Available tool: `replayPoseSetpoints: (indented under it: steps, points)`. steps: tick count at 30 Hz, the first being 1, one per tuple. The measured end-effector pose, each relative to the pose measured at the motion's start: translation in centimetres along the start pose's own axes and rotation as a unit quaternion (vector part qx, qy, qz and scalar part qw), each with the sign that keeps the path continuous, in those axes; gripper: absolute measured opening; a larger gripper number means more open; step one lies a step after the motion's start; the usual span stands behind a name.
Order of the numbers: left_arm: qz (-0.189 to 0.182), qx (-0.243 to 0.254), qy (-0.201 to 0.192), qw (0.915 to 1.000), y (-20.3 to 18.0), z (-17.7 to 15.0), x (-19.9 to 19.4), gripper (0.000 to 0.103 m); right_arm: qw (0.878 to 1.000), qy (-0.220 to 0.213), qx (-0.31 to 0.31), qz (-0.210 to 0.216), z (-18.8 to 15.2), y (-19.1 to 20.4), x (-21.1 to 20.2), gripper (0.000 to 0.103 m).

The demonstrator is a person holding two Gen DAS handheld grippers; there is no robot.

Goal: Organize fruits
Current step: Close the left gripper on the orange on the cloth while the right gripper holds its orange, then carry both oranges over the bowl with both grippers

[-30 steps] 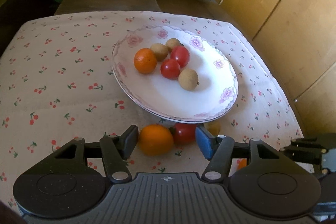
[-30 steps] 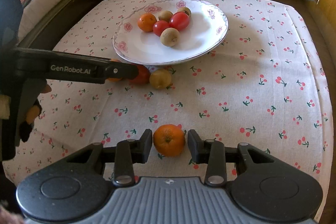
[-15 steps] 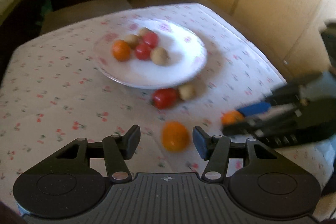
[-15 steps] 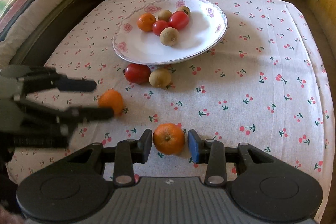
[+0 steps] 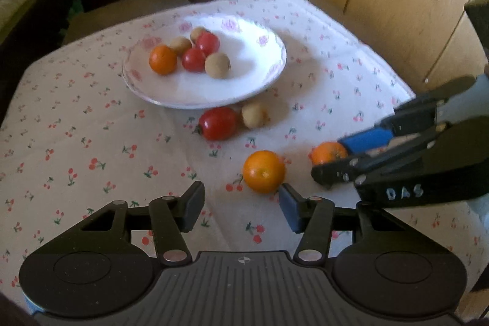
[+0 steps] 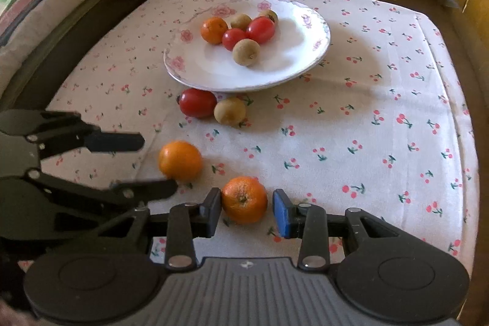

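on the cherry-print tablecloth [image 6: 351, 127], near the white floral plate [image 6: 293, 63] of fruit, the right gripper [image 6: 246, 211] brackets a small orange mandarin [image 6: 244, 199] unclenched, the left gripper [image 5: 241, 205], narrowing yet empty, approaches another: next, clench and carry.

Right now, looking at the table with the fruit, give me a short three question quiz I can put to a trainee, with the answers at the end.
1. How many pieces of fruit lie on the plate?
2. True or false: every tomato is on the plate.
3. What sits between the fingers of the right gripper? A, a tomato. B, an orange. C, nothing.

Key
1. Six: one orange, two tomatoes and three small brown fruits.
2. False: one tomato lies on the tablecloth just in front of the plate.
3. B.
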State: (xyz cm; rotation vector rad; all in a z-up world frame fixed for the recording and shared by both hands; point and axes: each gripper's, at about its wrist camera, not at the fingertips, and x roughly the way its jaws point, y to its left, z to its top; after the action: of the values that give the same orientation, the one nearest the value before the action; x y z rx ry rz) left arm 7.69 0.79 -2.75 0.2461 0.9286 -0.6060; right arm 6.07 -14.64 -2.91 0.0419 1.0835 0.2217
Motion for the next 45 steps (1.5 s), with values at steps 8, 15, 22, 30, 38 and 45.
replayPoseSetpoints:
  steps: [8,15,22,30,38,45]
  points:
    - [0.010,0.021,-0.015,0.9996,-2.0,0.8,0.6,0.064,1.000,0.004,0.012,-0.016,-0.8,-1.6,-0.6,0.034]
    - [0.023,0.008,0.001,0.9997,-1.5,1.1,2.6,0.064,1.000,0.002,0.024,-0.008,-0.9,-2.5,-0.8,0.034]
    - [0.035,-0.003,0.003,0.9994,-2.1,1.7,2.7,0.050,0.999,-0.005,0.035,-0.011,-0.9,-2.9,-0.8,0.034]
    - [0.025,-0.045,0.008,0.9986,-1.2,1.5,1.5,0.044,0.999,-0.013,0.040,-0.009,-0.8,-3.0,-1.6,0.029]
    - [0.018,-0.064,0.004,0.9978,-1.0,1.4,0.7,0.044,0.998,-0.004,0.055,-0.005,-1.0,-4.0,-2.4,0.029]
    - [0.006,-0.078,0.003,0.9969,-0.8,1.5,0.5,0.044,0.997,-0.008,0.080,0.008,-0.2,-4.6,-1.9,0.039]
